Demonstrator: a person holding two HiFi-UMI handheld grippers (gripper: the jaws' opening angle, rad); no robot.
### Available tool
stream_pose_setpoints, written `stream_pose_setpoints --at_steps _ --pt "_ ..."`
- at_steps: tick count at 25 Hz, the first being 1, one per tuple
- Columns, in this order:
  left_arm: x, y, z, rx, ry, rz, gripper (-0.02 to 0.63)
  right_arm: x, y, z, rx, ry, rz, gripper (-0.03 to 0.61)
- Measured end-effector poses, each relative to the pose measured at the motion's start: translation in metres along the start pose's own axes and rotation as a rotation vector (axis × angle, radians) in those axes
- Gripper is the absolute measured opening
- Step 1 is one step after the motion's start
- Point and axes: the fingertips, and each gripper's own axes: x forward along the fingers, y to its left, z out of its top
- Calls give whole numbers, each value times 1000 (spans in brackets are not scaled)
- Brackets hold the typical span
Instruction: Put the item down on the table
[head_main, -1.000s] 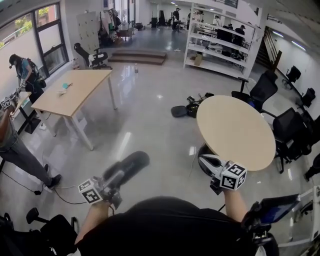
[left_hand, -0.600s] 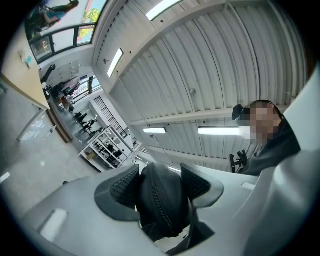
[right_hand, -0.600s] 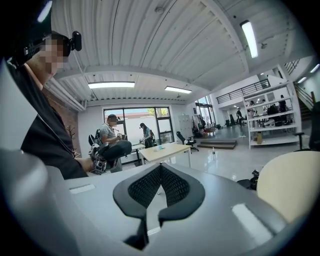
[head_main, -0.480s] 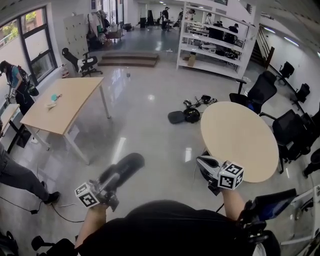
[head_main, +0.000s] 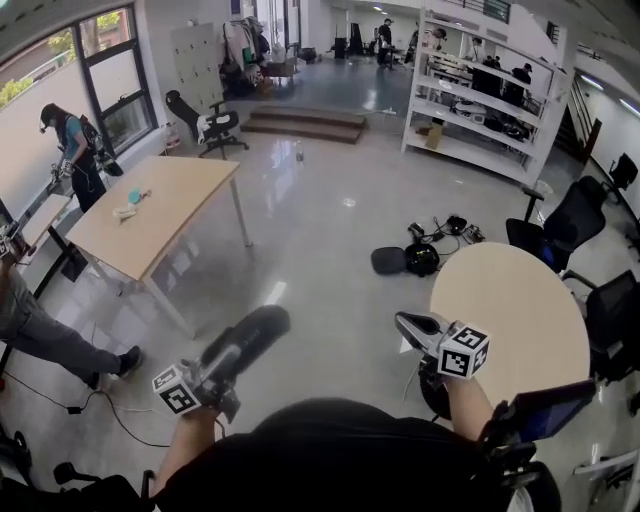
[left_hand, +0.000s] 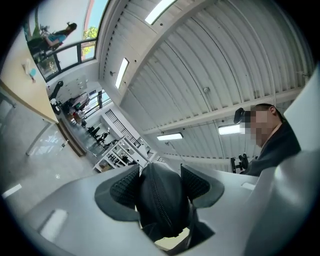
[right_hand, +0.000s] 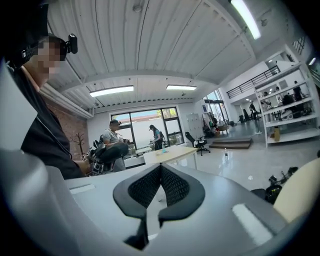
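Observation:
A long black zippered pouch (head_main: 248, 341) sticks out forward from my left gripper (head_main: 222, 368), held in the air over the floor at the lower left of the head view. In the left gripper view the pouch (left_hand: 161, 200) fills the gap and both ribbed pads (left_hand: 125, 188) press on its sides. My right gripper (head_main: 412, 326) hovers just left of the round beige table (head_main: 515, 310). Its pads (right_hand: 172, 186) touch each other with nothing between them, so the right gripper (right_hand: 160, 175) is shut and empty.
A rectangular wooden table (head_main: 150, 210) stands to the far left, with people beside it near the window. Black bags and cables (head_main: 412, 258) lie on the shiny floor beyond the round table. Office chairs (head_main: 572, 222) ring that table, and white shelving (head_main: 480, 95) stands behind.
The view has swung left, so the round table sits further right in the picture. Both grippers keep about the same place, and the pouch stays in the left one.

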Motion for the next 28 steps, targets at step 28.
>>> stream_pose_setpoints --at_steps 28 --pt "454 253 3 -182 250 -435 256 44 -336 96 38 -113 -433 15"
